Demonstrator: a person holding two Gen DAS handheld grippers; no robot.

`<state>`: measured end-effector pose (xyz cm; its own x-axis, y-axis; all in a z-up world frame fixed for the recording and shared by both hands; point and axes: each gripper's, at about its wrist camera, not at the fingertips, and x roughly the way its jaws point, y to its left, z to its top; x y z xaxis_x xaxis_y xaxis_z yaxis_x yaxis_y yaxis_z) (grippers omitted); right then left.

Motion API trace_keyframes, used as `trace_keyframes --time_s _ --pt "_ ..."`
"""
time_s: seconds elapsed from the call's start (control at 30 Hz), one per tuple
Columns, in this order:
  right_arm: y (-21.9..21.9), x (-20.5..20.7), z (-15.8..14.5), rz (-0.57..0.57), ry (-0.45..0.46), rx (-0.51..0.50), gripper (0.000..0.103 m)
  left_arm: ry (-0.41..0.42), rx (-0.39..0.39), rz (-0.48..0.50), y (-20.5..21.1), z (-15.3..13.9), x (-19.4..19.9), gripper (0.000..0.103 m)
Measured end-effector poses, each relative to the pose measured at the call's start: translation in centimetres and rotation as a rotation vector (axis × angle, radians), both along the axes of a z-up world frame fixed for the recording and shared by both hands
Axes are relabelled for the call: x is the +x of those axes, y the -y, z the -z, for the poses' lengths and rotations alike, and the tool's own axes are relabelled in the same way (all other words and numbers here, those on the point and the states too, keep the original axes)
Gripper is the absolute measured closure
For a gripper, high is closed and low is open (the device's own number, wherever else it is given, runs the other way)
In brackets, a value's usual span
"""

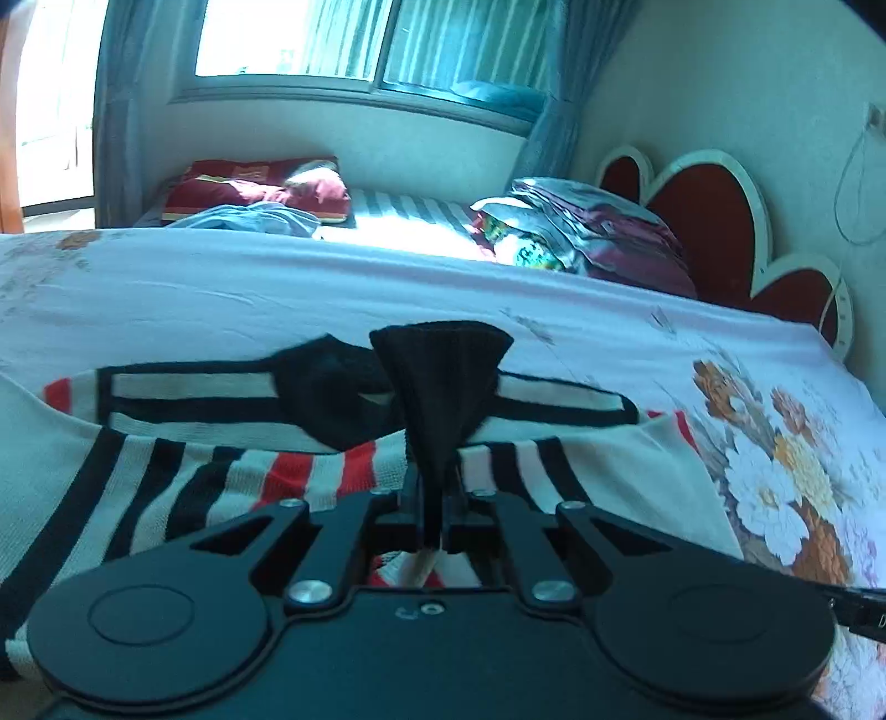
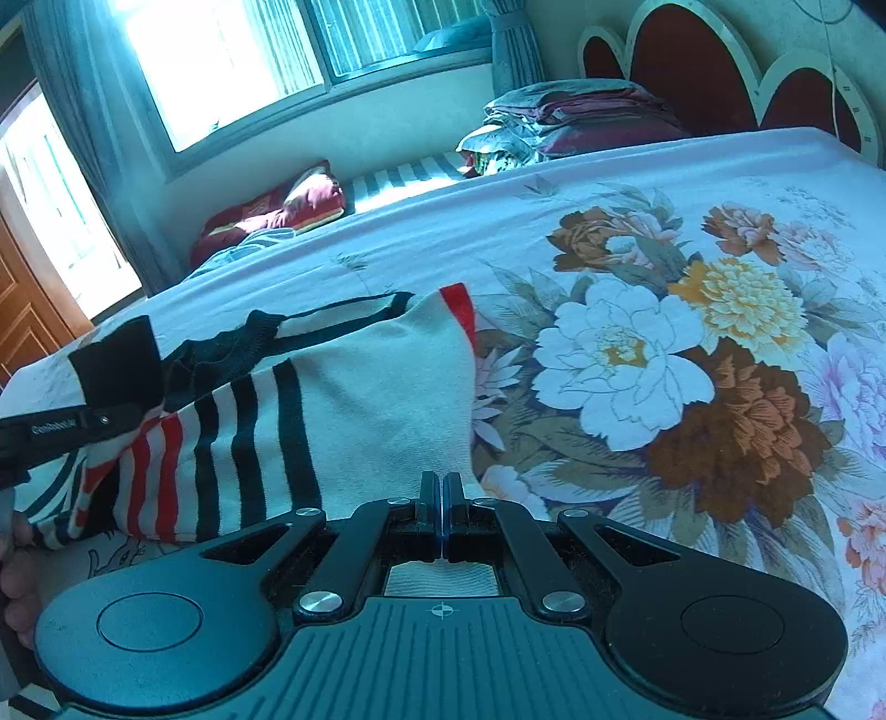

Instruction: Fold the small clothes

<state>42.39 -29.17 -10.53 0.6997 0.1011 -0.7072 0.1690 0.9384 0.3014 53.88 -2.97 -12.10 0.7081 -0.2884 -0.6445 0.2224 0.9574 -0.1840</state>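
While the left gripper [image 1: 432, 498] has its fingers closed on a black ribbed cuff [image 1: 440, 376] of the striped sweater [image 2: 266, 437], the sleeve rises as a taut fan above them. Just under the right gripper [image 2: 441, 498], whose fingers are pressed together, cream knit shows at the hem edge; whether any fabric is actually caught between them I cannot tell. Spread on the bed, the sweater lies with its black and red stripes near both tools and its black collar [image 1: 332, 382] farther off, on the floral bedsheet [image 2: 664, 343].

Risk, as I judge it: a narrow grip on stretchy ribbing may slip, dropping the sleeve short of the body so the fold lands crooked. If the hem is not truly pinned, pulling the sleeve could drag the whole garment and bunch the sheet.

On the left tool's arm in the right wrist view there is small white lettering [image 2: 49, 427], too blurred to read. Beyond lie a red pillow [image 1: 260, 188], stacked bedding [image 1: 598, 227], the scalloped red headboard [image 1: 703, 210] and a bright window [image 1: 288, 39].
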Motion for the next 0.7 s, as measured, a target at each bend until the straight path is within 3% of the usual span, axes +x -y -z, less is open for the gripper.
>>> trace_keyframes --time_s 0.27,0.3,0.33,0.4,0.47,0.53,0.57,0.6,0.63,0.7 --pt "2.7 -1.5 0.1 0.025 -0.006 0.034 0.103 -0.059 0.092 0.125 5.8 3.2 -0.2 0.096" --pt "2.9 -1.6 0.1 0.030 -0.005 0.042 0.103 -0.051 0.100 0.138 6.1 3.3 -0.5 0.085" --pt "3.0 -1.6 0.1 0.034 -0.006 0.046 0.103 -0.042 0.101 0.165 6.6 3.3 -0.8 0.064" --pt "3.1 -1.4 0.1 0.034 -0.006 0.054 0.103 -0.037 0.089 0.241 7.4 3.4 -1.5 0.033" --pt "3.0 -1.1 0.0 0.034 -0.002 0.073 0.103 -0.013 0.087 0.313 8.3 3.1 -2.5 0.031" --pt "2.6 -0.5 -0.2 0.026 0.002 0.095 0.101 0.017 0.082 0.308 7.6 2.6 -3.3 0.042" --pt "2.3 0.0 -0.2 0.018 0.006 0.105 0.075 0.025 0.068 0.287 6.7 2.2 -3.6 0.043" --pt "2.0 0.2 -0.4 0.020 0.018 0.108 0.027 0.037 0.059 0.253 5.5 1.7 -3.9 0.043" --pt "1.5 0.3 -0.7 0.026 0.046 0.102 0.015 0.050 0.053 0.220 4.3 1.2 -4.1 0.043" --pt "0.5 1.0 -1.0 -0.012 0.088 0.110 0.021 0.076 0.050 0.133 0.6 0.1 -4.8 0.043"
